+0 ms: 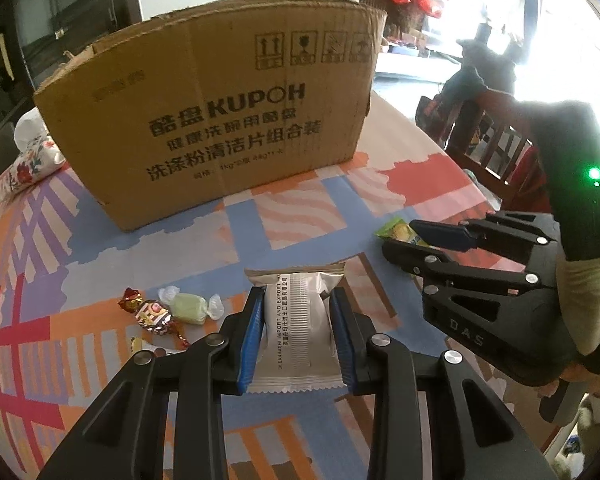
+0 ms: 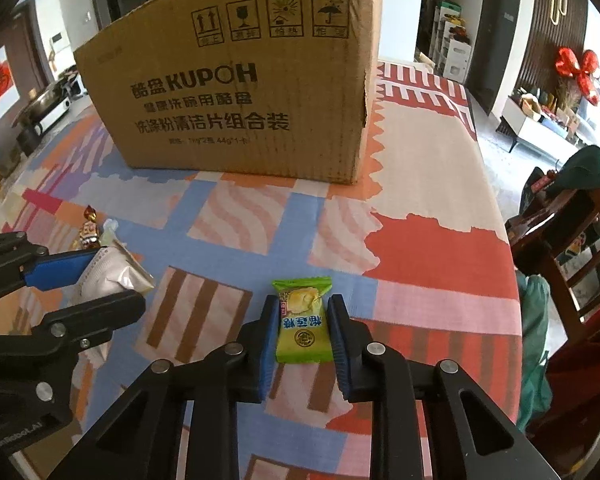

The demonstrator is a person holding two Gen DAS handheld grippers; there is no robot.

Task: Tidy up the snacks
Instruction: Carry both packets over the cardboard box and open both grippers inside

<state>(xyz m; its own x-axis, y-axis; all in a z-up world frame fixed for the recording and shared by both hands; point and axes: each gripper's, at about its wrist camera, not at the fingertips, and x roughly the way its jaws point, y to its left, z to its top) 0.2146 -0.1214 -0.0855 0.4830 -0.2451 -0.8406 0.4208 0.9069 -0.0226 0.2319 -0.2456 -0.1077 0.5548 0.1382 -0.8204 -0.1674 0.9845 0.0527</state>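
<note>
My left gripper (image 1: 297, 296) is shut on a silver-white snack packet (image 1: 296, 328), its blue pads pressing both long sides. From the right wrist view the same packet (image 2: 112, 272) sits tilted in that gripper (image 2: 118, 278). My right gripper (image 2: 302, 304) is shut on a small green candy packet (image 2: 304, 332) that lies on the patterned tablecloth (image 2: 420, 248). In the left wrist view the right gripper (image 1: 400, 236) is at the right, with the green packet (image 1: 394, 227) poking out of its tips. A tall cardboard box (image 1: 220, 120) stands behind both; its inside is hidden.
A red-gold wrapped candy (image 1: 152, 316) and a pale green one (image 1: 190, 306) lie left of the left gripper. A floral pouch (image 1: 32, 160) rests beside the box's left end. Wooden chairs (image 2: 572, 232) stand past the table's right edge.
</note>
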